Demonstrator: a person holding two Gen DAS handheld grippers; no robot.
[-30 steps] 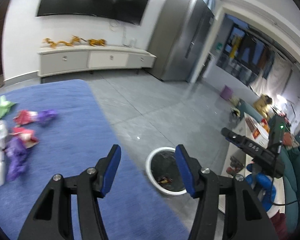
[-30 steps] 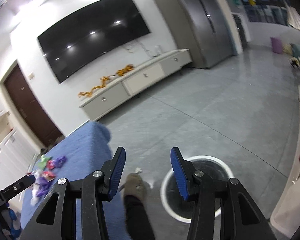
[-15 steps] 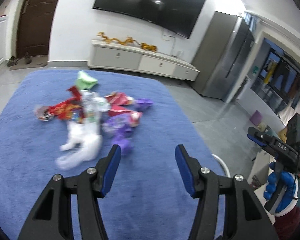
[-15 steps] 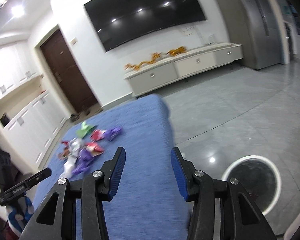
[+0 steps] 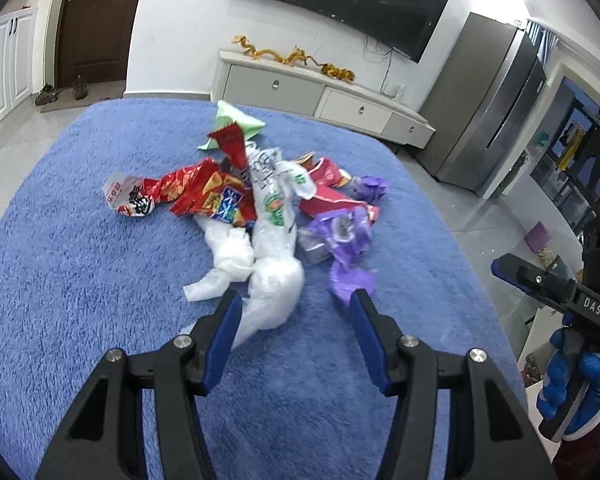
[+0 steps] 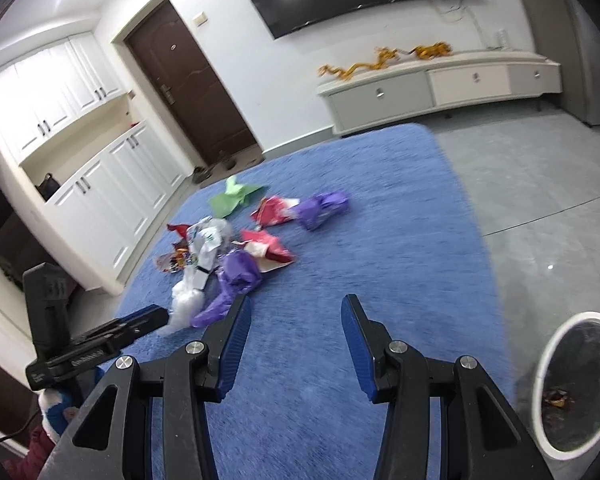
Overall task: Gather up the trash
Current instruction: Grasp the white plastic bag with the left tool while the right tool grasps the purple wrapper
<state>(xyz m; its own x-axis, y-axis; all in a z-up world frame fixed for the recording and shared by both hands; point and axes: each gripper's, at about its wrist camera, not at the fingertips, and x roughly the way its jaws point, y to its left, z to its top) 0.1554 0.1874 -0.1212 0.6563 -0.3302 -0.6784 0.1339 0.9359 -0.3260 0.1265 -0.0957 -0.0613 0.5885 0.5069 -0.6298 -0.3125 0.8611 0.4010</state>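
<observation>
Both cameras have swung away from the white-rimmed bin (image 6: 576, 384) and now face the blue rug (image 5: 80, 280), so the trip to the bin seems finished and another pick-up is about to start. The bin now sits low to the right of the right gripper (image 6: 296, 340), on the grey floor just off the rug's edge, with a scrap already lying inside it.

The trash pile (image 5: 260, 208) has come from the far left edge of the left view to dead ahead of the left gripper (image 5: 296, 334): red snack wrappers, purple wrappers, a green scrap at the far side (all loose, all crumpled). The clear plastic bag (image 5: 274, 288) lies nearest, its tail reaching just in front of the left finger.

Both grippers are released and empty, jaws roughly half spread. The right one hangs over bare rug, with the pile ahead to its left.
</observation>
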